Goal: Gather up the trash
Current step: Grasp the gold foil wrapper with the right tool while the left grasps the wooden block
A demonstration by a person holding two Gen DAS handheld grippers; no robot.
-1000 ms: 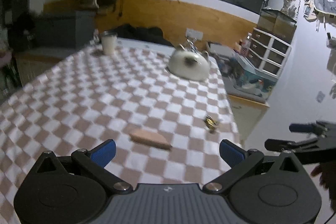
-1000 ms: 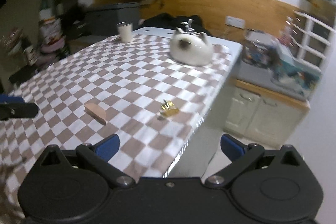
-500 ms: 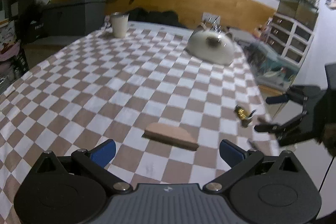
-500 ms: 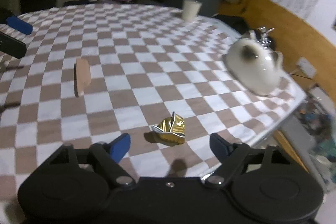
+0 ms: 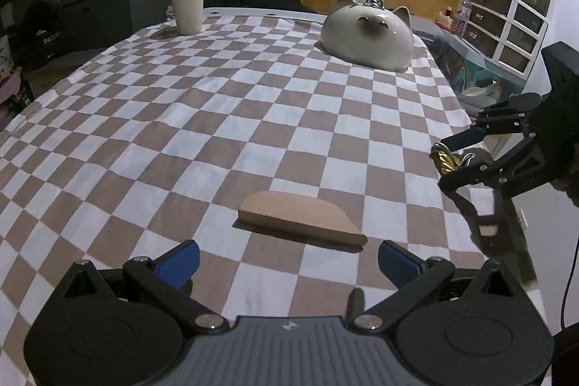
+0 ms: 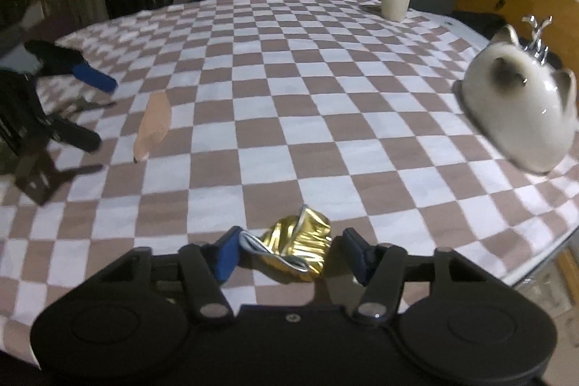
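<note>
**Right gripper straddling gold wrapper, left gripper open over tan wedge**

Right wrist view, nearest first: the right gripper (image 6: 289, 248) sits low on the checkered tablecloth (image 6: 289, 118) with the crumpled gold wrapper (image 6: 295, 246) between its blue fingers (image 6: 226, 255). Left pad looks to touch the wrapper's silver edge; a small gap shows at the right pad. Jaws partly apart, not clamped. Wrapper lies on the cloth near the table's near-right edge.

Left wrist view: the left gripper (image 5: 287, 259) is spread wide, holding nothing, just above the cloth. Just ahead of it lies a flat tan half-round piece (image 5: 300, 221), straight edge toward the camera. In the same view the right gripper (image 5: 454, 156) shows at the far right around the wrapper (image 5: 446, 160).

Mid distance in the right wrist view: the tan piece (image 6: 153, 123) lies left of centre, with the left gripper (image 6: 85, 111) beside it, fingers apart.

Farther back: a white cat-shaped ceramic piece (image 5: 367, 37) sits on the cloth at the right side, a silvery ornament behind it. A pale cup (image 5: 187, 10) stands upright at the far left corner, well apart from everything else. Beyond the table: a white drawer unit (image 5: 506, 24) and dark clutter, too dim to name.
</note>
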